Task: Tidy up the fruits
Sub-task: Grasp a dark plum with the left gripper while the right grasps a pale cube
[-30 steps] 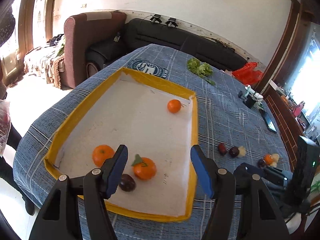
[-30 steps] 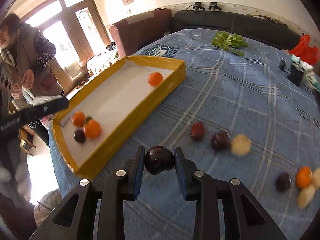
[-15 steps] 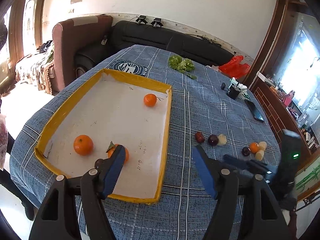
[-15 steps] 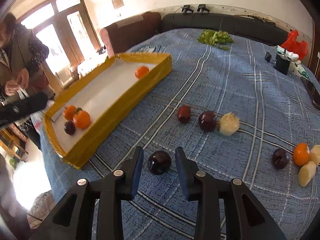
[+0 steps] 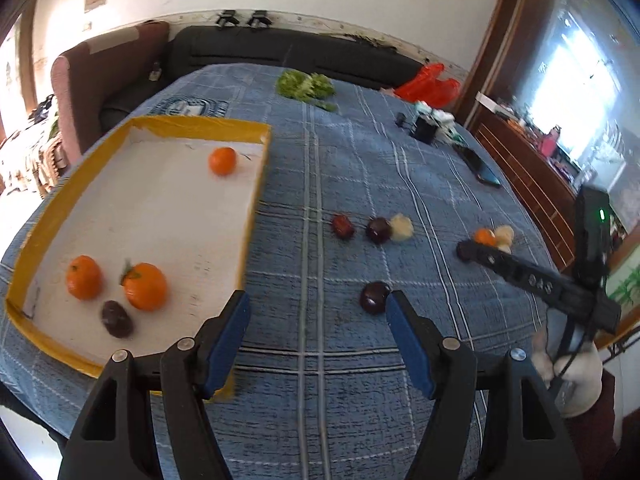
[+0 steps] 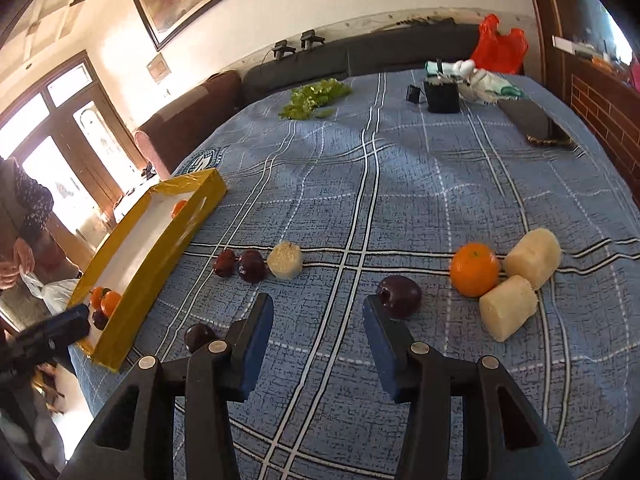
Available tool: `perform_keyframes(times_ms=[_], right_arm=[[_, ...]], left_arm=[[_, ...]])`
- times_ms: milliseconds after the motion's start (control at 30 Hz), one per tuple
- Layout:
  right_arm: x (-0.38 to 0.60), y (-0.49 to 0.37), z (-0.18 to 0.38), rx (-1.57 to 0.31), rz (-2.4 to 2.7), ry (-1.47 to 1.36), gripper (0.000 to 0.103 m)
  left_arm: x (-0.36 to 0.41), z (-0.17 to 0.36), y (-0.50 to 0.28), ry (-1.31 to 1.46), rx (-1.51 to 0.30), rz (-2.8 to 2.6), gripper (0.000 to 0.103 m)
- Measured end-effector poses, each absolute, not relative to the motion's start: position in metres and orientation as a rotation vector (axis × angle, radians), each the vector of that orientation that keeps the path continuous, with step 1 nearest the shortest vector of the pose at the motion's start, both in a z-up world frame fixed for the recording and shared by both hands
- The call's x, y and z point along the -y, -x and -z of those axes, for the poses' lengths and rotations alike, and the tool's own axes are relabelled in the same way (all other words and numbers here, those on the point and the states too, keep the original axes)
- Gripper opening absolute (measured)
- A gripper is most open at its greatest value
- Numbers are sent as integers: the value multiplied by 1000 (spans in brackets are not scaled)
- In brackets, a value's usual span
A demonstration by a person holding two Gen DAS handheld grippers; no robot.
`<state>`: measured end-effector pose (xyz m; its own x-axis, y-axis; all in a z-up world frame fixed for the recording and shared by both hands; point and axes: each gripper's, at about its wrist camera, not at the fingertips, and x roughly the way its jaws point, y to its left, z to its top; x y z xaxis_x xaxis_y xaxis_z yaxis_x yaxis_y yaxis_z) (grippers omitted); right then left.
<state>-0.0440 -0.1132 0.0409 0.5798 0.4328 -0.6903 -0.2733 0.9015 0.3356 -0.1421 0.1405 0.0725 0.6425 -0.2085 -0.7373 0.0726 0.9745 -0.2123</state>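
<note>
Both grippers hang over the blue plaid tablecloth (image 6: 400,168) with jaws spread wide and nothing between them. Just inside the left gripper (image 5: 316,320), close to its right finger, a glossy dark purple plum (image 5: 374,297) lies on the cloth. Ahead of the right gripper (image 6: 318,324) sits another plum (image 6: 400,295), beside a bright orange (image 6: 475,269) touching two pale cut chunks (image 6: 508,312). The yellow-rimmed tray (image 5: 256,200) holds three oranges and one dark plum.
</note>
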Motion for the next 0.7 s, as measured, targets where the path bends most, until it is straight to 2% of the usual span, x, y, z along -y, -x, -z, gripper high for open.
perform_keyframes(times_ms=[67, 133, 467, 500, 567, 700], right_arm=[[104, 31, -40, -875, -431, -198, 51], [93, 14, -36, -900, -441, -184, 51], [63, -18, -9, -922, -478, -117, 46], [64, -18, -8, -918, -484, -119, 45], [65, -18, -8, -915, -515, -131, 32], [59, -13, -11, -894, -499, -79, 31]], left_arm=[[-128, -65, 138, 160, -878, 192, 66], [-120, -59, 136, 154, -899, 213, 57], [-101, -44, 123, 89, -925, 233, 57], [-99, -41, 120, 83, -931, 233, 57], [-96, -36, 114, 75, -942, 235, 57], [-90, -28, 102, 65, -953, 237, 52]])
